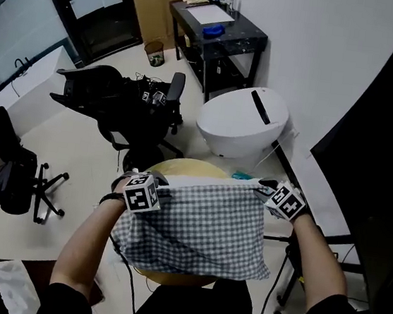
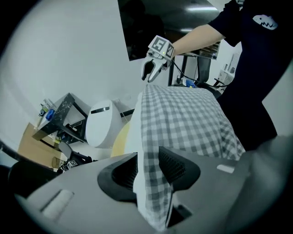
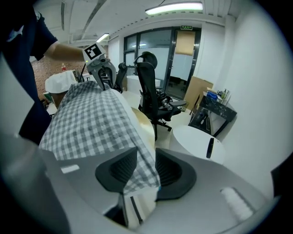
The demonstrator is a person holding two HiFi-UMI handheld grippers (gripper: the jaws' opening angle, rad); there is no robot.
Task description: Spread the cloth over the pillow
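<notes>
A grey-and-white checked cloth [image 1: 194,234] [image 2: 187,119] [image 3: 91,123] is stretched between my two grippers above a round yellowish table [image 1: 181,166]. Its near part hangs towards the person. A white edge, apparently the pillow [image 1: 208,181] [image 2: 134,130], shows along the cloth's far side; the rest is hidden beneath. My left gripper [image 1: 159,182] [image 2: 149,171] pinches the cloth's far left corner. My right gripper [image 1: 265,189] [image 3: 145,171] pinches the far right corner. Each gripper also shows in the other's view: the right gripper [image 2: 153,71] and the left gripper [image 3: 106,80].
A white rounded pod [image 1: 244,119] stands on the floor just beyond the table. A black office chair [image 1: 125,98] is at the far left, another dark chair [image 1: 10,172] at the left edge. A black desk [image 1: 219,31] and cardboard [image 1: 158,6] stand by the back wall.
</notes>
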